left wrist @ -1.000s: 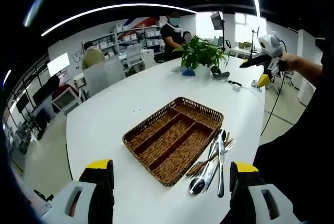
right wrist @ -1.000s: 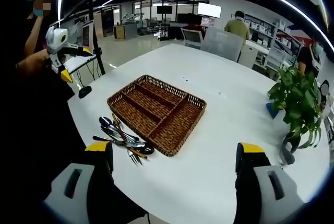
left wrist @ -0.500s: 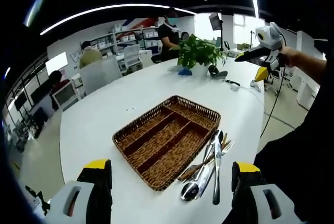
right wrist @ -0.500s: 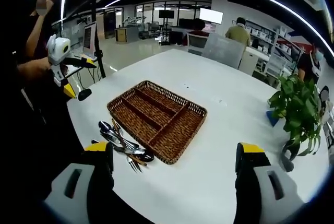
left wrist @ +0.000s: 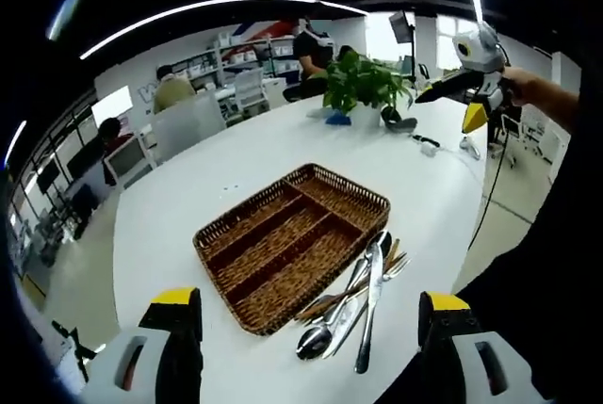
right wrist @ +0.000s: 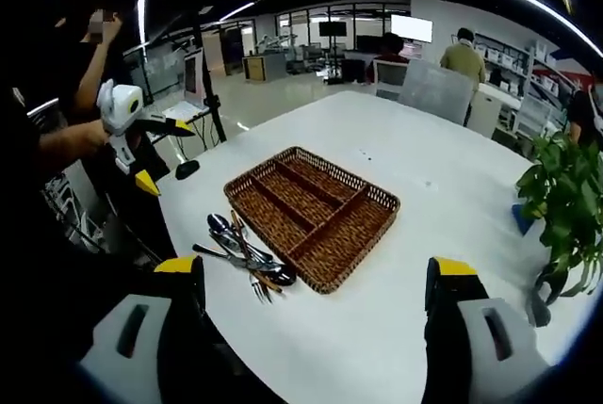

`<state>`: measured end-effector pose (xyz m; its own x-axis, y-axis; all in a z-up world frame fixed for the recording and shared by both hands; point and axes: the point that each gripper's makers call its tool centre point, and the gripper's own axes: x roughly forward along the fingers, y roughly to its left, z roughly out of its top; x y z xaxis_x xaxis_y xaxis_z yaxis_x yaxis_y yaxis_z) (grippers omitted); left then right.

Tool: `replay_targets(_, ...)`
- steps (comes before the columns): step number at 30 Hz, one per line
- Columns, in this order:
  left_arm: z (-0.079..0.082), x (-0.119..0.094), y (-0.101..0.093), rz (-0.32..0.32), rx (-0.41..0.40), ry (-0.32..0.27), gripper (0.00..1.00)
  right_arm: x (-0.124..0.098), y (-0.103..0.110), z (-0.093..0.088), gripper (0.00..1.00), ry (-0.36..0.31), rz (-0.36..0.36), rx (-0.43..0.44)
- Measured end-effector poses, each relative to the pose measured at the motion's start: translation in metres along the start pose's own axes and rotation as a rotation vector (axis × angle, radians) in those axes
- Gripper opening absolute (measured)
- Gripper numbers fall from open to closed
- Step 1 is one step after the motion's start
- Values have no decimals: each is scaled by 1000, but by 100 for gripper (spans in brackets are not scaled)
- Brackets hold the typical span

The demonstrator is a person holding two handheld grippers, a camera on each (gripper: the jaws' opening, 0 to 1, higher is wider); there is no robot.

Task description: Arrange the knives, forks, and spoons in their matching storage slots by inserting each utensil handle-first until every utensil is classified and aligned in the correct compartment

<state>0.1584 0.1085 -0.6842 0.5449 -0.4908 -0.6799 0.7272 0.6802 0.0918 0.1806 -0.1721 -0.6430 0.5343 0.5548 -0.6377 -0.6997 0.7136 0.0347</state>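
Two views. Left gripper view: left gripper (left wrist: 311,352) held above the white table (left wrist: 188,206), jaws spread wide, empty. Wicker tray (left wrist: 292,239) ahead; pile of utensils (left wrist: 353,300) just beside its near-right edge. Right gripper (left wrist: 471,74) raised far right. Right gripper view: right gripper (right wrist: 316,343) jaws apart, empty, above the table edge. Tray centre, utensils touching its left side; left gripper held aloft at left.

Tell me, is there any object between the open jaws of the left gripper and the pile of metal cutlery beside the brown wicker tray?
Nothing visible stands between them. In the left gripper view only bare white table lies between the left gripper and the pile of metal cutlery, beside the brown wicker tray.
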Motion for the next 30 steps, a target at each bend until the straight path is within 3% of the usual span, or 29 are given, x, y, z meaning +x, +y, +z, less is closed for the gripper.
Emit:
replay_targets(3, -13, 13, -2, -53, 24, 2, 96, 7, -3, 0, 99, -9, -20, -1)
replay_targets(6, -23, 33, -1, -84, 88, 14, 94, 17, -7, 8, 99, -72, -64, 19)
replay_targets(7, -27, 41, 0, -84, 75, 24, 92, 19, -9, 7, 98, -72, -96, 39)
replay_targets(8, -26, 44, -3, -95, 78, 18, 92, 19, -10, 0, 97, -32, -124, 54)
replay_targets(11, -21, 53, -12, -125, 68, 2, 92, 16, 5, -2, 98, -24, -115, 37)
replay_targets(13, -20, 60, -16, -116, 104, -8, 89, 16, 6, -2, 98, -52, -115, 22)
replay_targets(16, -40, 71, -29, -157, 101, 42, 83, 15, 0, -8, 97, -26, -147, 38)
replay_targets(18, -51, 76, -34, -169, 92, 65, 78, 10, 2, 0, 97, -56, -140, 49)
replay_targets(21, -54, 79, -40, -173, 127, 60, 79, 9, 2, 1, 96, -60, -148, 40)
replay_targets(30, -75, 93, -49, -210, 99, 104, 69, 11, 4, 5, 96, -64, -151, 29)
